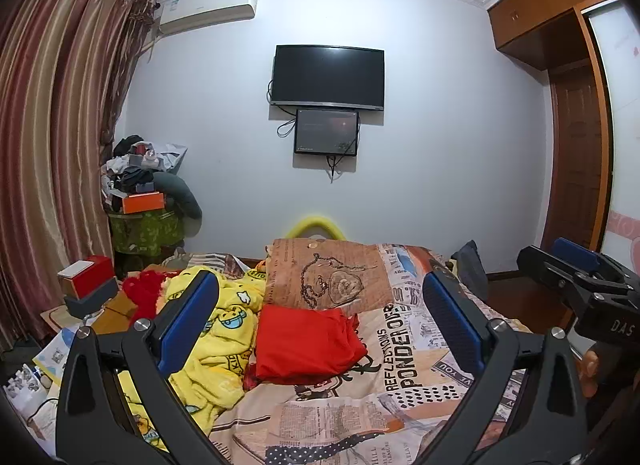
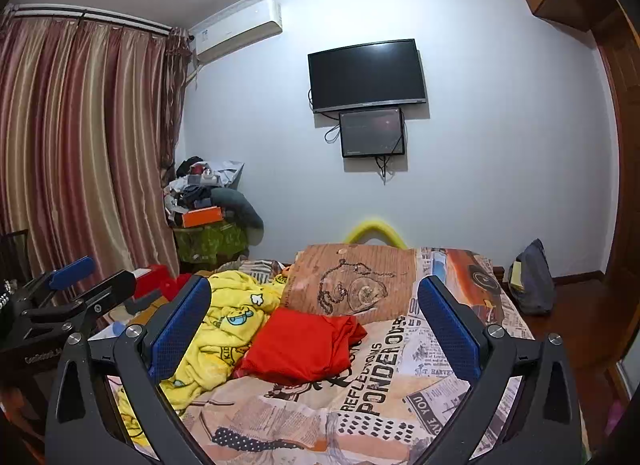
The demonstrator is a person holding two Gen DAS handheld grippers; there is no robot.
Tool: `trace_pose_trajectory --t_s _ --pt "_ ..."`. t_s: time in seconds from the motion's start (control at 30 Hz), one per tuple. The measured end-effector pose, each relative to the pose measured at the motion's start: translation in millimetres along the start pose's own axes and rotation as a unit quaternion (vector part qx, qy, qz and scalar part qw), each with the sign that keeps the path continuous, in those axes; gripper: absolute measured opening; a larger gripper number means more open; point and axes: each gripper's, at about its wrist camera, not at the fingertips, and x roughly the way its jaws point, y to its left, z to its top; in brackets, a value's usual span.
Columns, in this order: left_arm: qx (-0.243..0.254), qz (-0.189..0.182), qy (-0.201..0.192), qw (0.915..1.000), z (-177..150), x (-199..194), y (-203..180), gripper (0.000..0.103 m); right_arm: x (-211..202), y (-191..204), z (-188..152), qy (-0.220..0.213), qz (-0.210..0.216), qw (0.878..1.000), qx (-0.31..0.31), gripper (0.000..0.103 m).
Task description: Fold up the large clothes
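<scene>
Red garment (image 1: pixel 306 345) folded on the bed (image 1: pixel 400 397) — centre of the frame.
Left tool (image 1: pixel 320 313) and right tool (image 2: pixel 314 311) both stand wide apart, gripping nothing — yellow fleece (image 1: pixel 216 345) lies crumpled just left of it.

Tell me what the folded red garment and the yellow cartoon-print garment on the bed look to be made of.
Red garment: seemingly a thin, smooth woven or synthetic fabric; flat faces, crisp fold edges, slight sheen.
Yellow garment: probably plush fleece or flannel; a matte, fuzzy surface bunched in thick, soft rolls.
Neither can be confirmed by sight alone.
</scene>
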Motion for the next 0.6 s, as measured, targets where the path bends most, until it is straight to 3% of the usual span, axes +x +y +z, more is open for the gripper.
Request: trace_pose_trajectory --t_s 0.6 --pt "-0.005 0.006 0.015 0.9999 -3.5 9.6 1.6 0.102 -0.9 0.5 -0.3 0.013 0.003 1.0 -0.01 0.103"
